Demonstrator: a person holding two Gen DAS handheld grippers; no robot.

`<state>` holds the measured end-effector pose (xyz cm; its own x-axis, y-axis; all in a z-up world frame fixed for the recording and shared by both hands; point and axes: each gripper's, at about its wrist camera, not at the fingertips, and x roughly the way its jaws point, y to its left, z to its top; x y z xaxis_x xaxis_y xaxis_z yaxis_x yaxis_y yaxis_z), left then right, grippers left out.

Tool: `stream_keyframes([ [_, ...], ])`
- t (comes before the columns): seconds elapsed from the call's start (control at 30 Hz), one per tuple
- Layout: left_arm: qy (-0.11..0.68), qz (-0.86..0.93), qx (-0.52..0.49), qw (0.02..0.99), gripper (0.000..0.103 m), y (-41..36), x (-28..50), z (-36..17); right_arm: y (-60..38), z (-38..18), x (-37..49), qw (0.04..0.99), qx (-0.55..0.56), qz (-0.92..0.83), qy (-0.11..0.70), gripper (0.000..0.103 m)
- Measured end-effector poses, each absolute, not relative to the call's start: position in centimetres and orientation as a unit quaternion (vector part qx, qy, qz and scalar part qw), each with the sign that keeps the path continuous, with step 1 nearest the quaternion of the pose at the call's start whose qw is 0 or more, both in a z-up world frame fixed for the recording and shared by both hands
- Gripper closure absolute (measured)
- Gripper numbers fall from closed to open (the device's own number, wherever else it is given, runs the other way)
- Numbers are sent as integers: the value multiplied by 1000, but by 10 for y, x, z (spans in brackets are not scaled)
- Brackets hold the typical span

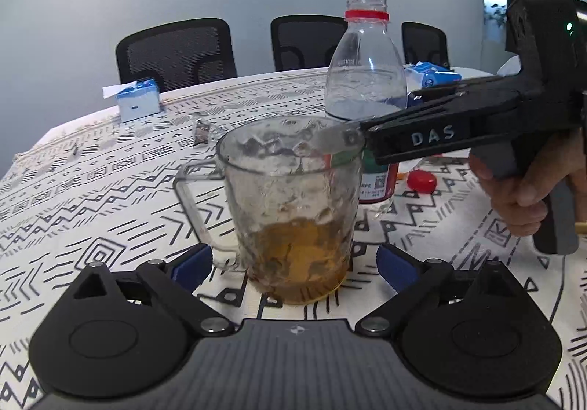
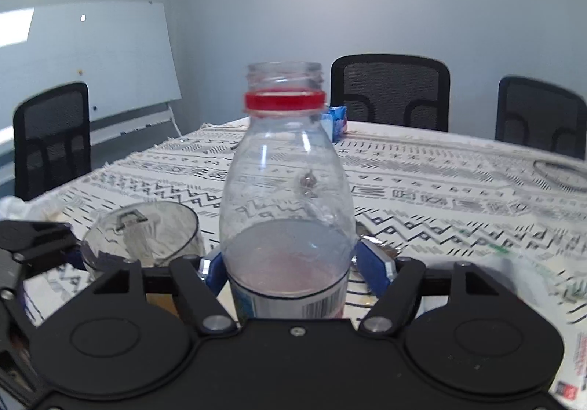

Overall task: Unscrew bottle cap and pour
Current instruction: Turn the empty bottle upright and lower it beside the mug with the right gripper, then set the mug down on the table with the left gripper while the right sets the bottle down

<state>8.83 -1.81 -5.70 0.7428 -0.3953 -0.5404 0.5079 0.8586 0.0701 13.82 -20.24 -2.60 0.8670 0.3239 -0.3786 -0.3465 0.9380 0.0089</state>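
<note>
A clear plastic bottle (image 1: 365,72) with a red neck ring and no cap stands upright behind a glass mug (image 1: 290,204). The mug holds amber liquid at its bottom. My left gripper (image 1: 293,259) is open, its blue pads on either side of the mug's base and apart from it. My right gripper (image 2: 297,270) has its fingers around the bottle (image 2: 286,197); the left pad looks to touch it, the right stands a little off. The right gripper's body (image 1: 440,135) shows in the left wrist view. The red cap (image 1: 422,180) lies on the tablecloth to the bottle's right.
The table carries a patterned black-and-white cloth (image 1: 91,190). Blue-and-white cartons (image 1: 137,100) stand at the far side. Small dark bits (image 1: 201,133) lie behind the mug. Black mesh chairs (image 2: 389,91) ring the table. A whiteboard (image 2: 91,58) leans on the left wall.
</note>
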Motion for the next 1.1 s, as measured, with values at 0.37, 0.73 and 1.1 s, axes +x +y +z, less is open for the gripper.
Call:
stream_keyframes([
  [0.37,224,-204,33,953,5,-1,53,-40,-211,-13,103,970,2,174,168,19],
  [0.73,123,-123,-65,983,5,-2,0,-10,-222,-9,72,974,21,159,161,11],
  [1.1,114,-49,-75,989,5,-6,-31,1,-231,-3,29,979,40,122,160,10],
])
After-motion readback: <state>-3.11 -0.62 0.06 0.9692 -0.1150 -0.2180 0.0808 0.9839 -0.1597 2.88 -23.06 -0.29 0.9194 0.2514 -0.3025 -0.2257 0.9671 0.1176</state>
